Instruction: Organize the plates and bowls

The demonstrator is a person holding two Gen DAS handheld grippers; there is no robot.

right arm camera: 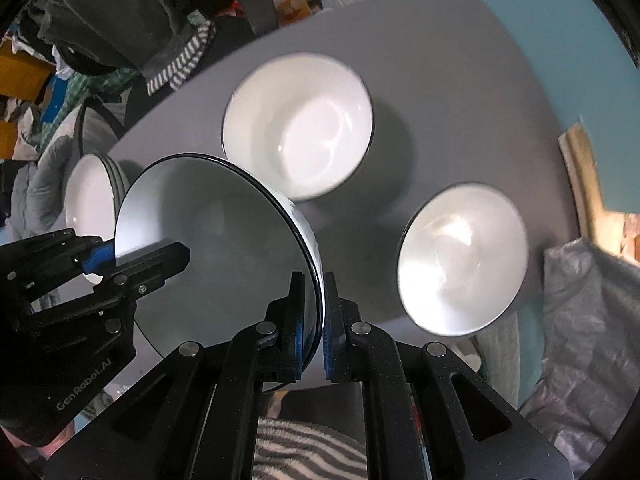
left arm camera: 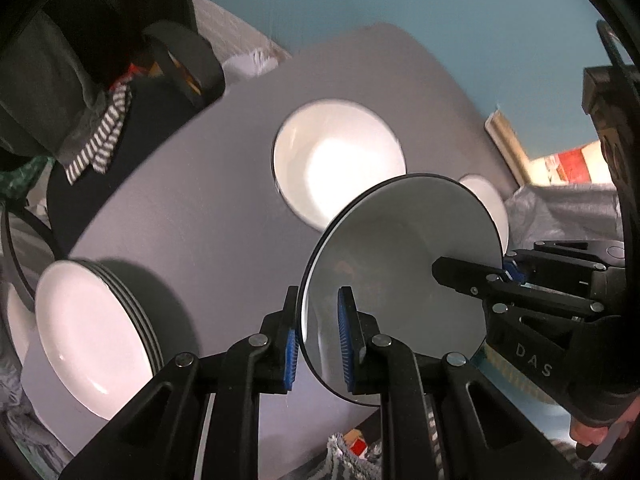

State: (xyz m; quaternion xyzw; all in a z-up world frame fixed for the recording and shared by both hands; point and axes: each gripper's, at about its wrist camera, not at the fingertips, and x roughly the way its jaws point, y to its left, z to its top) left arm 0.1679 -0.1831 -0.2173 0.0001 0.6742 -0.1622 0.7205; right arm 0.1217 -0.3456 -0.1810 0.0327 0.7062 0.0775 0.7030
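A white bowl [left arm camera: 400, 264] is clamped at opposite rims by left claw [left arm camera: 318, 340] and right claw [right arm camera: 312, 320], above the worktop [left arm camera: 200, 208].

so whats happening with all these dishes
A person is sorting white dishes on a grey table. Both hand-held grippers clamp one bowl by opposite sides of its rim: the left hand-held gripper and the right hand-held gripper. The bowl is tilted and off the table. Two more bowls sit beyond it, and a stack of plates to the left.

On the desk [right arm camera: 460, 60], the plate stack [right arm camera: 90, 196] lies left of the larger bowl [right arm camera: 298, 128] (smaller bowl [right arm camera: 460, 258] to its right).
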